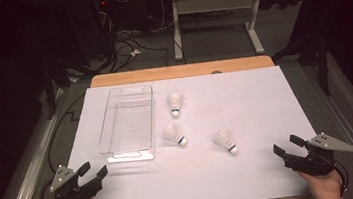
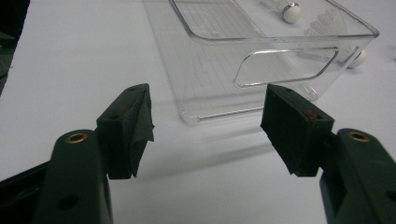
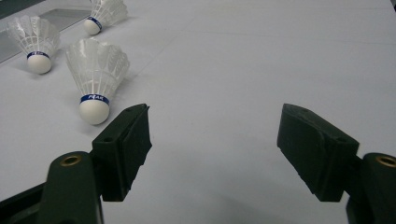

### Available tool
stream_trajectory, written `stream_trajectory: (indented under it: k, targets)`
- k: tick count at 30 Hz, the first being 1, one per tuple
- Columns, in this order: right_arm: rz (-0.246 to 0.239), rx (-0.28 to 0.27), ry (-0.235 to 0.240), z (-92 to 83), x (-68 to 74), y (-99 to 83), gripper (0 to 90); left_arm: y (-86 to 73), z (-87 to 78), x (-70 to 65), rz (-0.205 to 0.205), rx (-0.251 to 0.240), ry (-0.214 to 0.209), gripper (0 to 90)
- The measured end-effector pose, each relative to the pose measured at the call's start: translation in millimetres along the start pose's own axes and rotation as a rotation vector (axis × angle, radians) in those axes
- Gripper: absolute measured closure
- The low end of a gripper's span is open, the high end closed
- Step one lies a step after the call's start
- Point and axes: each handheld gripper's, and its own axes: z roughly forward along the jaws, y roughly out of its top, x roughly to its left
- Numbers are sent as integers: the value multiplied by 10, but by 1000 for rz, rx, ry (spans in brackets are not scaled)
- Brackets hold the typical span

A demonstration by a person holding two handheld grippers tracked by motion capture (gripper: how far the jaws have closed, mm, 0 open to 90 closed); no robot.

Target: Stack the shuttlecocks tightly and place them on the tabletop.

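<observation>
Two grippers rested at the near edge of the white table (image 1: 265,99), one per hand. The left gripper (image 1: 92,172) stood with jaws wide apart and empty, one clear plastic tray (image 1: 113,132) just ahead of it. The right gripper (image 1: 287,146) gaped equally wide, holding nothing. Three shuttlecocks lay beyond, apart from its fingers: the nearest shuttlecock (image 1: 226,139), the middle shuttlecock (image 1: 174,134), and the farthest shuttlecock (image 1: 175,102) beside the tray.

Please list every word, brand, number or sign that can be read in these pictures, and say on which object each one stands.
"PEAK": white letters on the blue band of the nearest shuttlecock.
The blue band of the second shuttlecock carries print too blurred to read.
The clear tray shows no text.
</observation>
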Motion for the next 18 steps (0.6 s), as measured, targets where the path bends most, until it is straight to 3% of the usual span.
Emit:
stream_trajectory:
  k: [18]
  targets:
    - [9,-4,-20,-17,-7,-6,262,5,10,5,-10,11,-18,339]
